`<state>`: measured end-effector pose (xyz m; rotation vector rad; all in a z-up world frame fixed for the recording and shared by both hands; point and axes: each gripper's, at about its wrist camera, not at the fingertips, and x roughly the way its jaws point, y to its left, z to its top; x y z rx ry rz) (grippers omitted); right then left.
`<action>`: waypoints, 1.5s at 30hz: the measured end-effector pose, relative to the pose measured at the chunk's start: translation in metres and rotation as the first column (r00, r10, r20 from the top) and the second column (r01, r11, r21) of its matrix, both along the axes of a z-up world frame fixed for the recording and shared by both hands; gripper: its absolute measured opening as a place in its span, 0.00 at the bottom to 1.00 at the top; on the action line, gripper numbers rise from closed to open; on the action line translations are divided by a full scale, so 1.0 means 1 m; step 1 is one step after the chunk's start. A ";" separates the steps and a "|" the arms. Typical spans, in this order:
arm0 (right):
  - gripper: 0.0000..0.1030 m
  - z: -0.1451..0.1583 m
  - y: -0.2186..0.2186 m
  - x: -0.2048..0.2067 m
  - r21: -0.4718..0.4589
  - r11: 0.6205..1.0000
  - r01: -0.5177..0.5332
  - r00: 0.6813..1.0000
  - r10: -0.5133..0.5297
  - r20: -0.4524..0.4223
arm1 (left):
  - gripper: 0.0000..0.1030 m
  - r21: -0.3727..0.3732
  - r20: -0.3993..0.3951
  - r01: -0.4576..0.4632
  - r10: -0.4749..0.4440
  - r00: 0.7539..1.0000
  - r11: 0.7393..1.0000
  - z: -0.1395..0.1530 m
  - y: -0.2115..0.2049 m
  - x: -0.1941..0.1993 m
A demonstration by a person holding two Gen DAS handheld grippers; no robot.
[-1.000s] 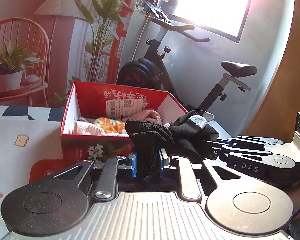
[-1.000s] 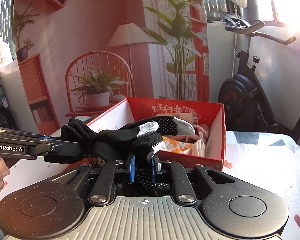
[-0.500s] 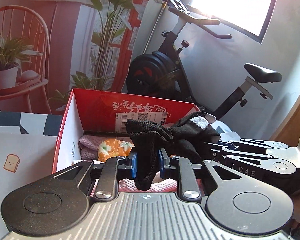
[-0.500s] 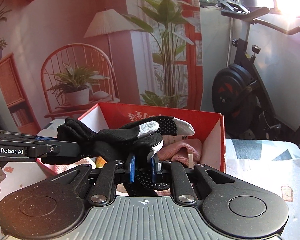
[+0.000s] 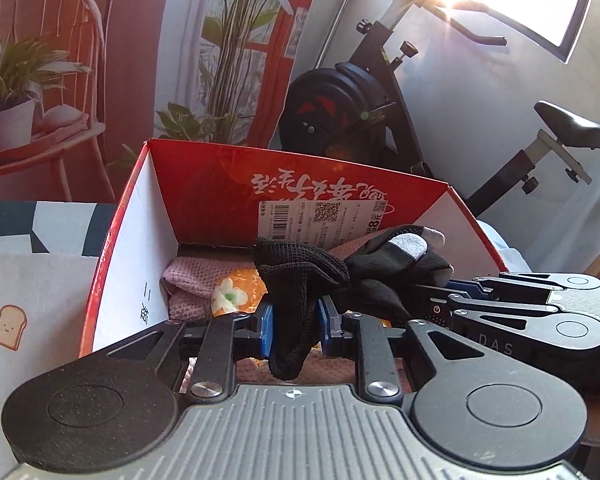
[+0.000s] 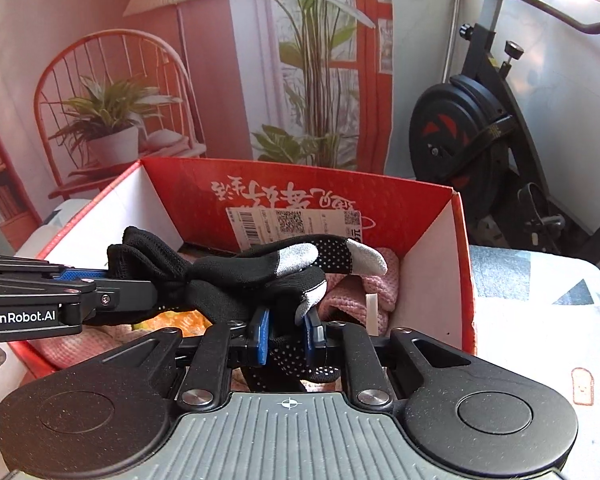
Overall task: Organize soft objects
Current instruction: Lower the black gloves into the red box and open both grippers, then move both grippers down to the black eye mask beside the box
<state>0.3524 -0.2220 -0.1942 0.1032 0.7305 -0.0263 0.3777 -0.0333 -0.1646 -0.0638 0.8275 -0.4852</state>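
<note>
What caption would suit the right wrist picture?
Both grippers, right gripper and left gripper, carry a black glove over the red box.

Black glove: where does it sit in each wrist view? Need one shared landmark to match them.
Left wrist: black glove sits centre, pinched by the left gripper, stretching right to the right gripper.
Right wrist: glove runs centre-left from the left gripper to the right gripper.
Shared landmark: barcode label on the red box's far wall.

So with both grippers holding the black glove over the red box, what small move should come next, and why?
Probably lower it slightly and let go: the black glove, pinched by the left gripper and right gripper, already hangs over the red box, above the pink cloth.
</note>
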 end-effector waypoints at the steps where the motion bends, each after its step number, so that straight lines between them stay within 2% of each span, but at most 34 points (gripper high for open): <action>1: 0.20 -0.001 0.000 0.001 0.000 1.000 0.004 1.000 -0.004 -0.004 | 0.25 0.007 -0.001 -0.003 0.003 1.000 1.000 -0.001 0.000 0.001; 3: 0.24 -0.003 0.000 0.002 -0.013 1.000 0.014 1.000 -0.014 -0.009 | 0.30 0.020 -0.004 -0.010 0.010 1.000 1.000 -0.001 0.000 0.002; 5: 0.26 -0.003 0.000 0.001 -0.017 1.000 0.025 1.000 -0.025 -0.004 | 0.40 0.016 -0.007 -0.010 0.010 1.000 1.000 -0.001 0.001 0.001; 10: 0.31 0.000 0.000 -0.011 -0.012 0.999 0.050 0.999 -0.050 0.019 | 0.44 0.024 0.019 -0.002 0.002 1.000 1.000 0.010 0.002 -0.007; 13: 0.45 0.007 0.003 -0.026 -0.013 0.999 0.040 0.998 -0.039 0.055 | 0.53 0.015 0.045 -0.011 0.010 0.999 1.000 0.022 0.008 -0.016; 20: 0.46 0.024 0.012 -0.070 -0.004 1.000 0.017 0.991 -0.016 0.130 | 0.53 0.016 0.091 -0.009 0.007 0.996 1.000 0.043 0.028 -0.050; 25: 0.46 0.024 0.016 -0.103 -0.002 1.000 0.018 0.988 -0.017 0.155 | 0.53 0.011 0.100 -0.023 0.021 0.995 1.000 0.046 0.048 -0.081; 30: 0.46 0.018 0.014 -0.139 0.000 0.999 0.051 0.981 -0.050 0.185 | 0.53 0.020 0.071 -0.072 0.070 0.995 0.997 0.034 0.069 -0.099; 34: 0.46 0.012 0.014 -0.164 -0.030 0.996 0.086 0.965 -0.076 0.251 | 0.53 -0.005 0.016 -0.117 0.117 0.993 0.993 0.020 0.081 -0.103; 40: 0.46 -0.002 0.017 -0.179 -0.017 0.994 0.108 0.966 -0.100 0.238 | 0.53 -0.032 -0.033 -0.116 0.115 0.993 0.993 0.002 0.079 -0.109; 45: 0.46 -0.027 0.022 -0.176 0.023 0.994 0.108 0.981 -0.111 0.158 | 0.53 -0.057 -0.083 -0.101 0.096 0.992 0.993 -0.013 0.071 -0.112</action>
